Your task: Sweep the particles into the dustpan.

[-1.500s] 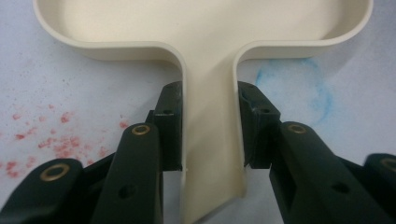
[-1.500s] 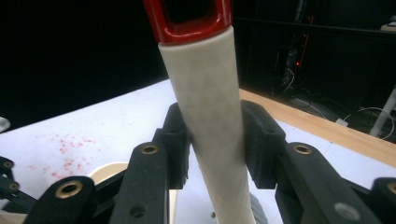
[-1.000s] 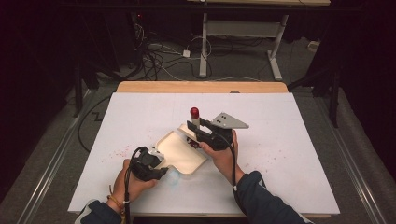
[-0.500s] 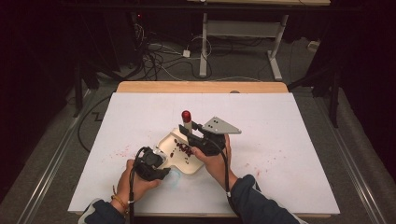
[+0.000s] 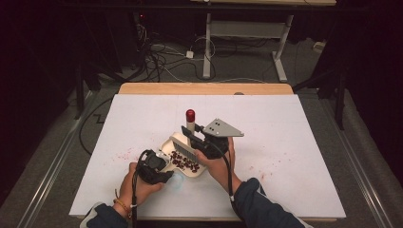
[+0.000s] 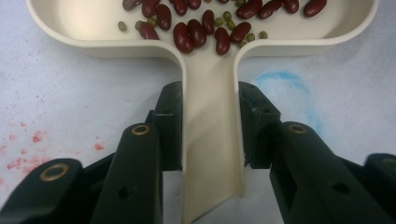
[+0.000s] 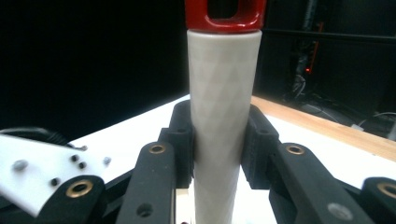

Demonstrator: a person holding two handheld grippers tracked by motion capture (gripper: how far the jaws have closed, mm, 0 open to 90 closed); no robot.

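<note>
the dustpan [image 6: 210, 140] is clamped by its handle in the left gripper [image 6: 210, 112] to steady it, while the brush [image 7: 223, 116], clamped upright in the right gripper [image 7: 219, 135], sweeps beans [image 6: 201, 32] into it.

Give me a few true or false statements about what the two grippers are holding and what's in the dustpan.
1. The left gripper is clamped on the dustpan handle. True.
2. The dustpan is empty. False: red beans and small green ones lie in it.
3. The right gripper holds a brush by its pale handle. True.
4. The brush handle has a blue cap. False: the cap is red.
</note>
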